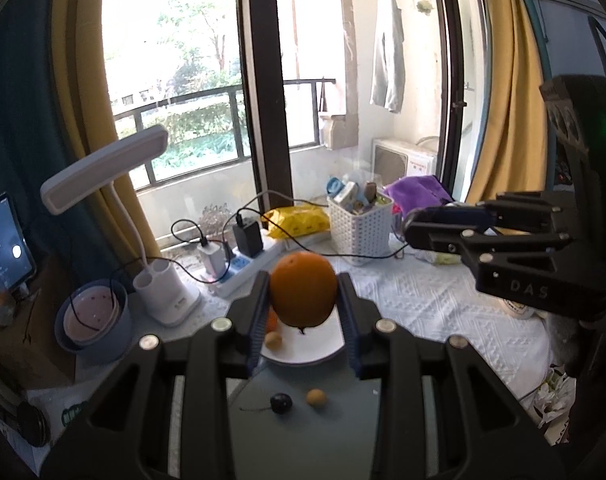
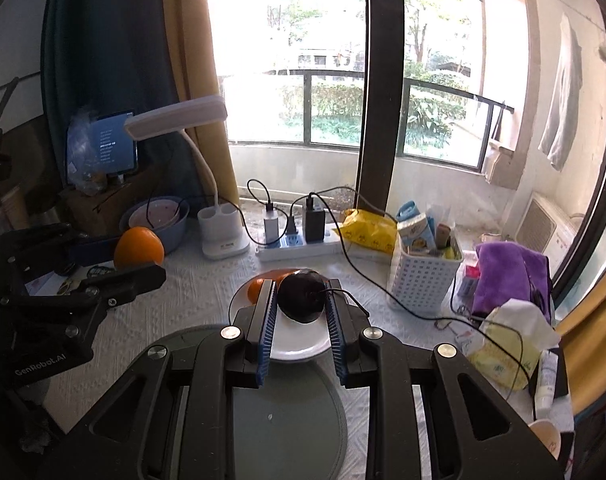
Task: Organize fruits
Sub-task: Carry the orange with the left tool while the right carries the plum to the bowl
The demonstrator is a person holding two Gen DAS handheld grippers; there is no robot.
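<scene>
My left gripper is shut on a large orange and holds it above a white plate. A small orange fruit and a tan one lie on that plate. On the grey round tray in front lie a dark cherry and a small tan fruit. My right gripper is shut on a dark, nearly black fruit over the same plate. In the right wrist view the left gripper carries the orange at the left.
Behind the plate stand a white desk lamp, a power strip with chargers and trailing cables, a white basket, stacked bowls and a yellow packet. A purple cloth and tissues lie at the right.
</scene>
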